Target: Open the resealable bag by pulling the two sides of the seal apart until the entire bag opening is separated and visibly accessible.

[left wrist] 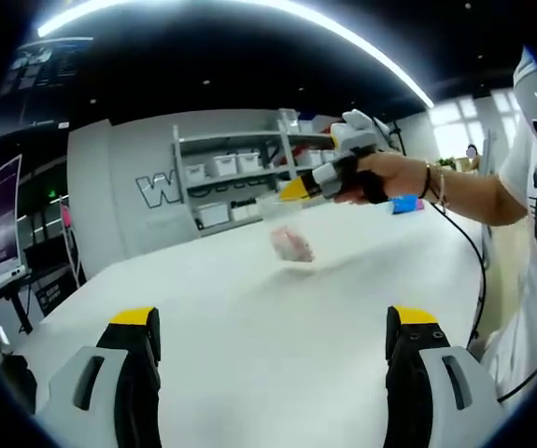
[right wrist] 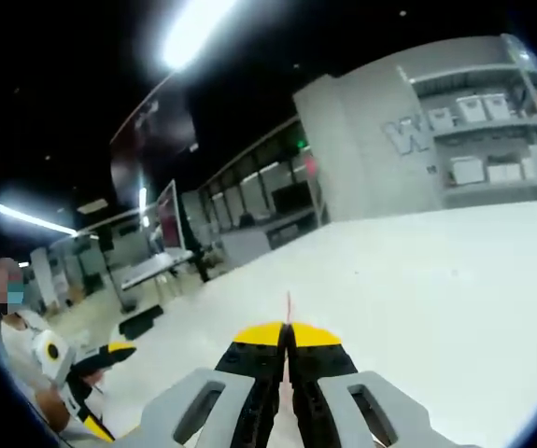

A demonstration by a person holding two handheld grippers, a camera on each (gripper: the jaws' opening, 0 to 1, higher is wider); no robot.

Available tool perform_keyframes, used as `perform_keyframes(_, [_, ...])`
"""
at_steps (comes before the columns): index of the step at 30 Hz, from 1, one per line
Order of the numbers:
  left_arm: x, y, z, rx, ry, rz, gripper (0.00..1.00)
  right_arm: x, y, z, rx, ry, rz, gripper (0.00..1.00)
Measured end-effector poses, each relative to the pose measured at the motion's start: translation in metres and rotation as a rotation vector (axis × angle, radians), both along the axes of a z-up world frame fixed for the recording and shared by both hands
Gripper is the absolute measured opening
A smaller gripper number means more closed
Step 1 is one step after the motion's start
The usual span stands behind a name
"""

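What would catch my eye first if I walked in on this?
Probably the clear resealable bag with something pink inside, dangling above the white table from the right gripper, its yellow-tipped jaws pinched shut on the bag's top edge. Nearer, the left gripper waits with jaws wide open.

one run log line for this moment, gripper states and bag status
left gripper: open, over table | right gripper: shut on bag, lifted off table | bag seal: cannot tell if open

A broad white table (left wrist: 249, 317) spreads under a long curved ceiling light strip (left wrist: 343, 37); grey metal shelving with white storage boxes (left wrist: 231, 182) lines the lettered grey wall (left wrist: 128, 187).
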State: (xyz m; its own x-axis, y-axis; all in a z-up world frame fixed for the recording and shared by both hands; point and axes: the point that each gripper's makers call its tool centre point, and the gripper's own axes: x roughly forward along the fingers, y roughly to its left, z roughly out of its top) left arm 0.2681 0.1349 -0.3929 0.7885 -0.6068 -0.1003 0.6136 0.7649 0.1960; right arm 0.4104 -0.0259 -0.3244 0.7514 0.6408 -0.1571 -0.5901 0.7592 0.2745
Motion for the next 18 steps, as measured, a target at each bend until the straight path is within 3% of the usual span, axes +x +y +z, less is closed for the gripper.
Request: perform_keyframes(18, [0.002, 0.001, 0.003, -0.007, -0.003, -0.002, 1.0, 0.034, 0.0, 0.001, -0.058, 0.0, -0.027, 0.0])
